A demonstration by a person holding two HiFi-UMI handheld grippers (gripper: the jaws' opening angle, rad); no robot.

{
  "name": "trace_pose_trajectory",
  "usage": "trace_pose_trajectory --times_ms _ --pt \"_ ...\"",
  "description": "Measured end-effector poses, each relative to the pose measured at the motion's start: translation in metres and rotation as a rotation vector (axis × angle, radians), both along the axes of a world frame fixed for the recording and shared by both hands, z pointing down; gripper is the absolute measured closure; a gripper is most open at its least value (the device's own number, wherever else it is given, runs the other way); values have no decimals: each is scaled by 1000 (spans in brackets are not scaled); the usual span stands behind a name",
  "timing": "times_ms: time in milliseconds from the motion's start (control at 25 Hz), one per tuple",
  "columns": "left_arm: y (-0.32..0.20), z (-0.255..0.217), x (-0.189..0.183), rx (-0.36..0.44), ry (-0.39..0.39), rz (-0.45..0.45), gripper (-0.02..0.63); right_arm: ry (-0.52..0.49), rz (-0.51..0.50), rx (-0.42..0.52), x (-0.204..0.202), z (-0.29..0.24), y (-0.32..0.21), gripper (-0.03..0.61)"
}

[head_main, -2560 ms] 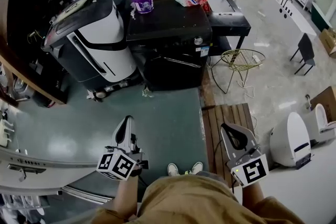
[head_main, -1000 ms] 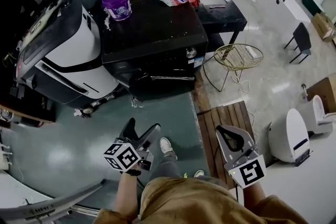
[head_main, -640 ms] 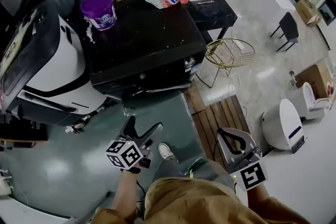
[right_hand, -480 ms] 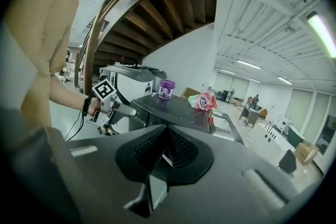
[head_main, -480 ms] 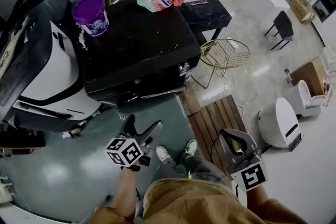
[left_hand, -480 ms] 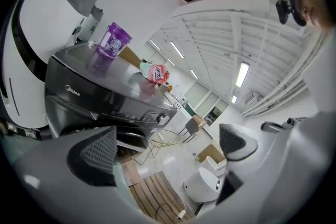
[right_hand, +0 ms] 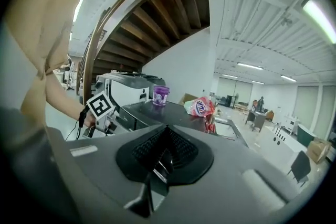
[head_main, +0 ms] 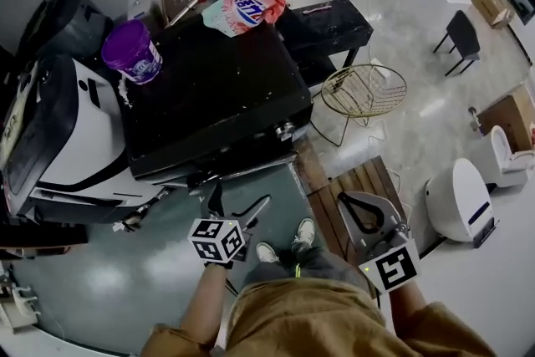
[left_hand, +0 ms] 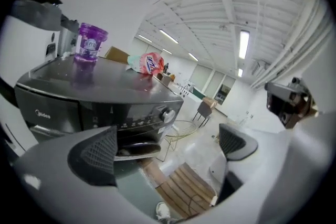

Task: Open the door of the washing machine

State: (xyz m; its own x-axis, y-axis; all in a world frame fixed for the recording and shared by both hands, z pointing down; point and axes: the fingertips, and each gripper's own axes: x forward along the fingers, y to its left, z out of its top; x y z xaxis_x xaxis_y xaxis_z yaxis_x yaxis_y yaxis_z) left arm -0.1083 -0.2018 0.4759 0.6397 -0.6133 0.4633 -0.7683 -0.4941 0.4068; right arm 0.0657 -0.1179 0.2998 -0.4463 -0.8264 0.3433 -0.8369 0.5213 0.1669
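- Black front-loading washing machine (head_main: 209,88) stands straight ahead of the person. Its door (left_hand: 137,148) faces them, seen from the head view only as a thin strip under the control panel; it looks shut.
- On the machine's top: a purple plastic tub (head_main: 131,53) at the back-left corner, and a red-and-white detergent bag (head_main: 244,8) at the back-right.
- Right of the machine: a gold wire stool (head_main: 364,89). In front of that lies a slatted wooden board (head_main: 359,184).
- Change: over the last few seconds the person has walked up to the machine. It was well ahead; now its front edge lies near the left gripper (head_main: 241,201).
- Change: that gripper's claw went from pressed together to spread during the approach. Its own view shows the pads wide apart with nothing between them, and the door just beyond the left pad.
- Right gripper (head_main: 347,203) has hardly altered: low beside the person's right leg, over the board, pads pressed together on nothing.
- Reading: the approach is nearly done and the left claw is readied for the door. No contact yet. The next move would be to bring the spread pads onto the door's edge or handle, which I cannot make out clearly.
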Motion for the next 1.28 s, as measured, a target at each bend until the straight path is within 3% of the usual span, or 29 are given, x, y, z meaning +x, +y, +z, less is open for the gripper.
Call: trace_pose_trajectory --times_ms 360,600,800,1040,1280 --pt "-45 76 46 92 -409 122 -21 -67 43 -44 42 33 -13 574" --pt "-51 114 77 122 -599 243 -20 -83 103 -87 74 60 -1 572" --pt "-48 145 107 164 -739 405 -18 -96 145 -102 93 73 8 572" --pt "-45 195 128 159 -943 636 -9 -123 196 -114 109 85 23 572" --pt "-58 229 143 150 -1124 805 71 -139 252 -139 127 99 43 572"
